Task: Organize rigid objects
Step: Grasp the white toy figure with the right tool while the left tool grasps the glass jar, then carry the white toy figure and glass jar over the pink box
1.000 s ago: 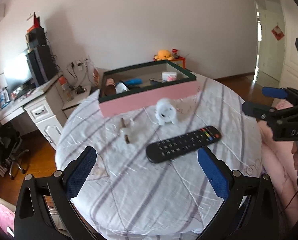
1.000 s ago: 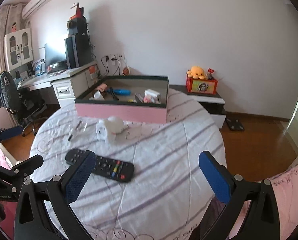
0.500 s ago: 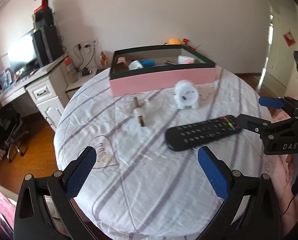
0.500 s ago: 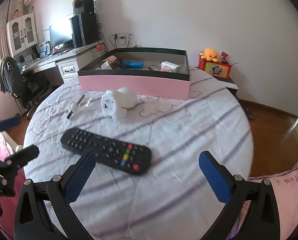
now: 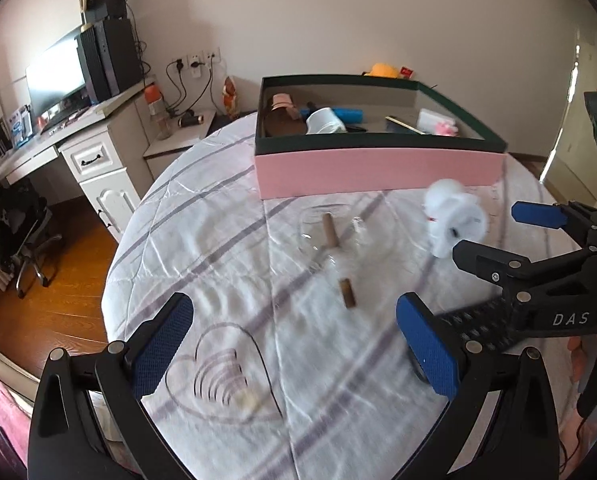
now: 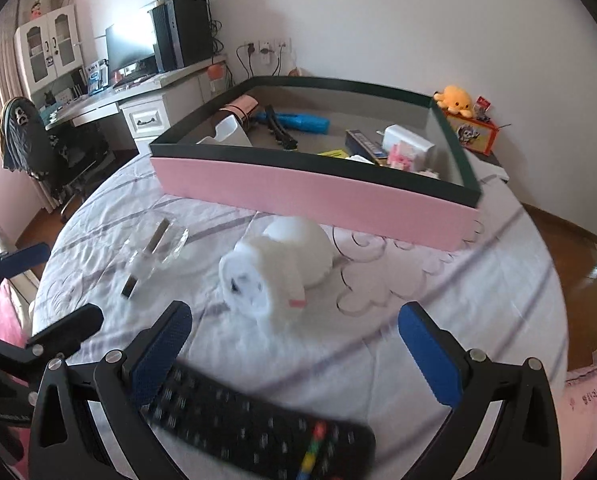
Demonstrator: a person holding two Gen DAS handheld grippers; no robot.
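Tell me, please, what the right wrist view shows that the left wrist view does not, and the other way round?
Only the right wrist view shows the black remote whole, coloured buttons included, low between the open right gripper. Only the left wrist view shows the heart pattern stitched on the cloth, between the open left gripper. Both show the pink box, the white toy and the clear glass pieces.

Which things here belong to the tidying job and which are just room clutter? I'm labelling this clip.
Job: black remote control, white rabbit figure, clear glass bottles with stoppers, pink storage box, all on the round table; left gripper and right gripper, both open.

Lying about: desk, monitor, office chair, orange plush toy.
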